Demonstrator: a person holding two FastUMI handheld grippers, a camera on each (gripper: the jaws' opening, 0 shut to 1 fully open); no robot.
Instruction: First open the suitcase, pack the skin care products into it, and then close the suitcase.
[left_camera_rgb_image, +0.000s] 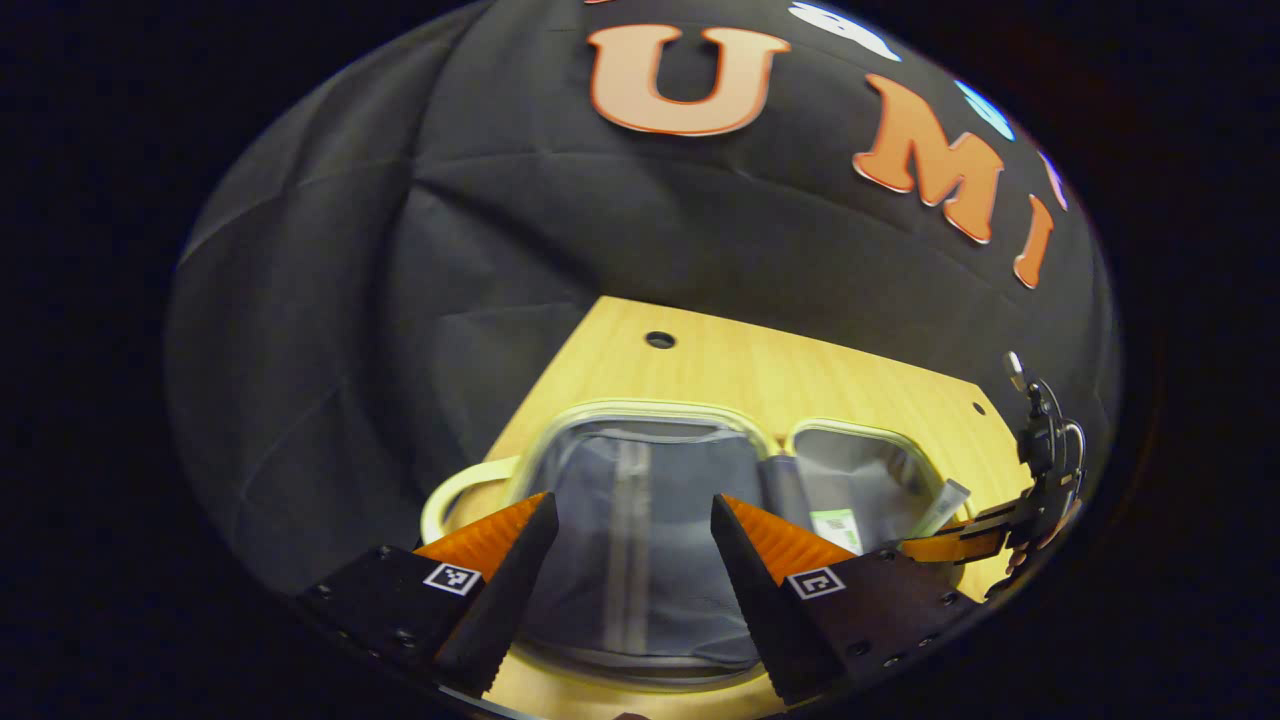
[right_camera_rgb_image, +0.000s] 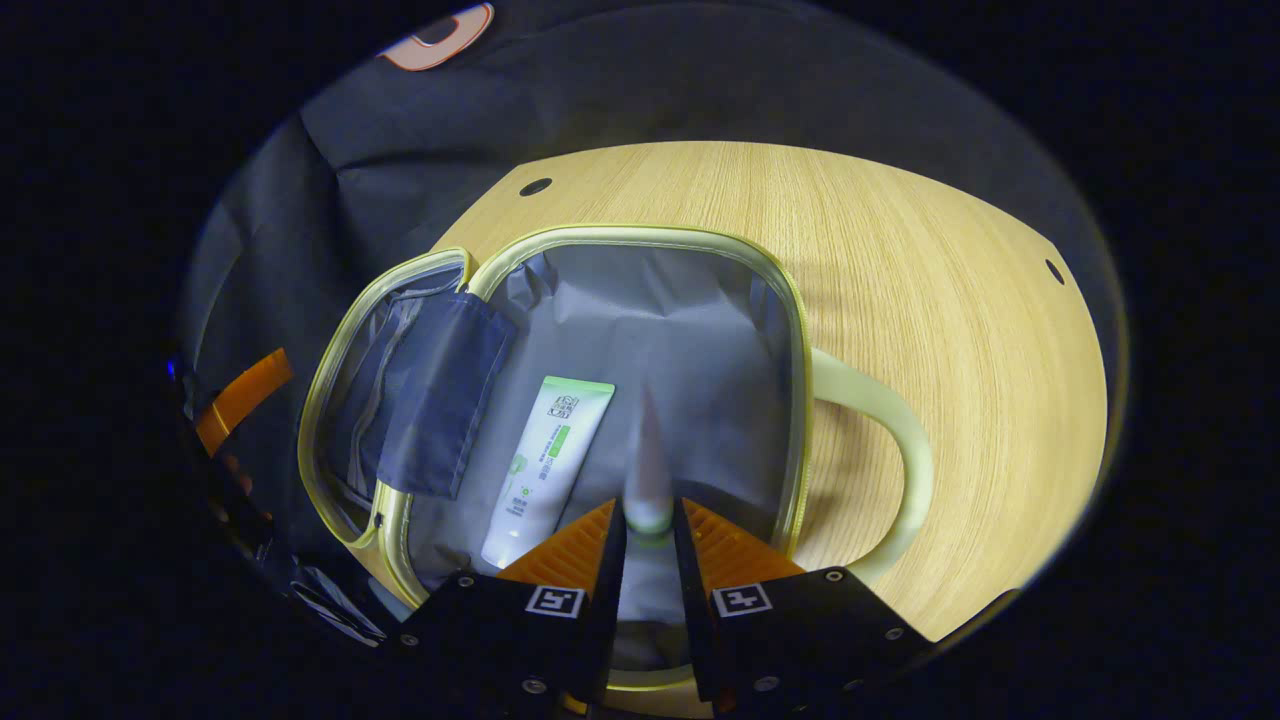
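the suitcase lies wide open and flat on the wooden table, a small soft case with a pale yellow-green zip rim, grey lining and a pale loop handle off to the right of the right gripper's fingers. its two halves lie side by side, joined by a dark blue fabric flap. in the half straight ahead of those fingers a white tube with green print lies flat on the lining, just left of the fingers. a second tube, slim and pale with a green band, stands between the two fingers, pointing away over the same half. in the left gripper view the open suitcase lies ahead of the spread fingers, its other handle loop to their left.
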